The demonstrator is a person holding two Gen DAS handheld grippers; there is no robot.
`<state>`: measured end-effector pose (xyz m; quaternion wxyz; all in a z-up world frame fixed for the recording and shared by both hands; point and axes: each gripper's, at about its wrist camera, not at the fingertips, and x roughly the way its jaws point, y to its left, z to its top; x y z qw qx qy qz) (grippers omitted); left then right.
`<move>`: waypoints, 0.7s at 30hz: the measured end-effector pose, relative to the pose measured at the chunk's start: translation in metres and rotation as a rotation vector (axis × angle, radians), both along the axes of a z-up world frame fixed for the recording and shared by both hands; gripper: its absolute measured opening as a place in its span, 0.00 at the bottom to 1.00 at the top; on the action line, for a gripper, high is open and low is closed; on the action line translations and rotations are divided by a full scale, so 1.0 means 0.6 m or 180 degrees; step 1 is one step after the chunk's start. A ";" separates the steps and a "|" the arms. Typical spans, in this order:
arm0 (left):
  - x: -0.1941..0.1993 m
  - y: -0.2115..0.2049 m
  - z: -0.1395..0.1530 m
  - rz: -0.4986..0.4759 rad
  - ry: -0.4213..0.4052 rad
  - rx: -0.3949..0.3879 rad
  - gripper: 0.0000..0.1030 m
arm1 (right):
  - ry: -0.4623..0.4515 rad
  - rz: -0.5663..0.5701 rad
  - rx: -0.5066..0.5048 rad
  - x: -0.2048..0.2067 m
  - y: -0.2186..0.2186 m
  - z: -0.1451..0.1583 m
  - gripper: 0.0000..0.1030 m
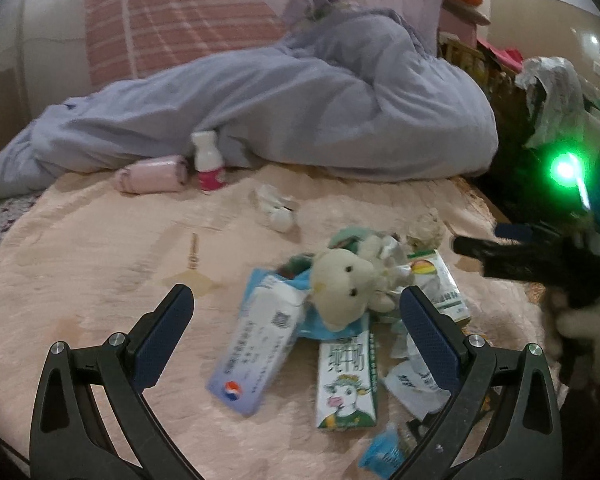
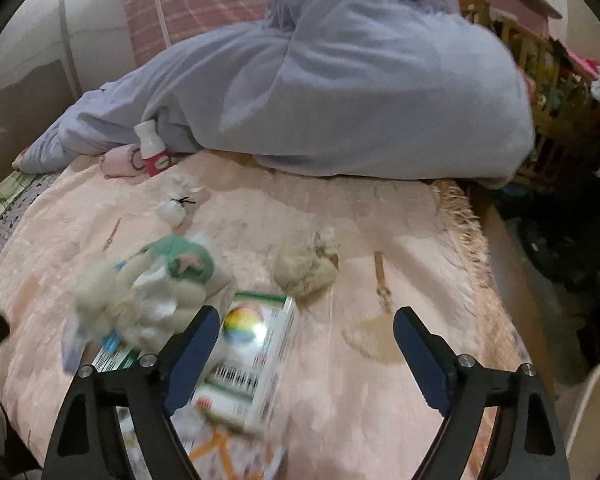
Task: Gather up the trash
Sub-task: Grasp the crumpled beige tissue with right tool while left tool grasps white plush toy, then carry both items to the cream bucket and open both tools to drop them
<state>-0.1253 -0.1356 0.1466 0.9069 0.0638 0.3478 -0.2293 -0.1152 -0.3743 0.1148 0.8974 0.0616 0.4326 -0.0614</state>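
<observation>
Both tools wide and empty over the trash pile on the bed; risk is grabbing the toy with the trash

Your right tool straddles the rainbow carton; the plush lamb lies touching it and on the blue wrapper, so closing may snag the plush. Your left tool hangs over the milk carton. Small bottle and crumpled tissue sit well apart, near the quilt

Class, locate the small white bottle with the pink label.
In both views the bottle stands upper left, against the lavender quilt, beside a pink roll.
</observation>
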 end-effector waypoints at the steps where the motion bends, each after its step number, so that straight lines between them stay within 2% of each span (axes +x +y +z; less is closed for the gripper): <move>1: 0.007 -0.009 -0.005 -0.0030 0.0033 0.0010 0.99 | 0.0017 -0.0002 0.0018 0.013 -0.005 -0.007 0.84; 5: 0.032 -0.039 -0.025 -0.0163 0.0117 0.0034 0.96 | 0.0140 0.0019 0.0066 0.067 -0.017 -0.044 0.83; 6: 0.040 -0.046 -0.032 -0.0189 0.0153 0.0052 0.89 | 0.0179 0.0022 0.0060 0.082 -0.020 -0.056 0.81; 7: 0.048 -0.053 -0.040 -0.0221 0.0208 0.0080 0.79 | 0.0214 0.0015 0.0058 0.092 -0.024 -0.066 0.72; 8: 0.057 -0.063 -0.049 -0.0254 0.0276 0.0117 0.74 | 0.0241 0.0012 0.0079 0.100 -0.027 -0.075 0.57; 10: 0.070 -0.079 -0.066 -0.0319 0.0396 0.0195 0.45 | 0.0329 0.0038 0.0284 0.118 -0.039 -0.097 0.43; 12: 0.073 -0.086 -0.073 -0.0319 0.0445 0.0255 0.42 | 0.0306 0.0039 0.0419 0.122 -0.046 -0.103 0.36; 14: 0.069 -0.085 -0.064 -0.0357 0.0402 0.0187 0.41 | 0.0181 0.0059 0.0400 0.114 -0.046 -0.092 0.27; 21: 0.045 -0.080 -0.012 -0.0518 0.0392 -0.0078 0.39 | -0.0073 0.0046 0.0597 0.039 -0.072 -0.031 0.25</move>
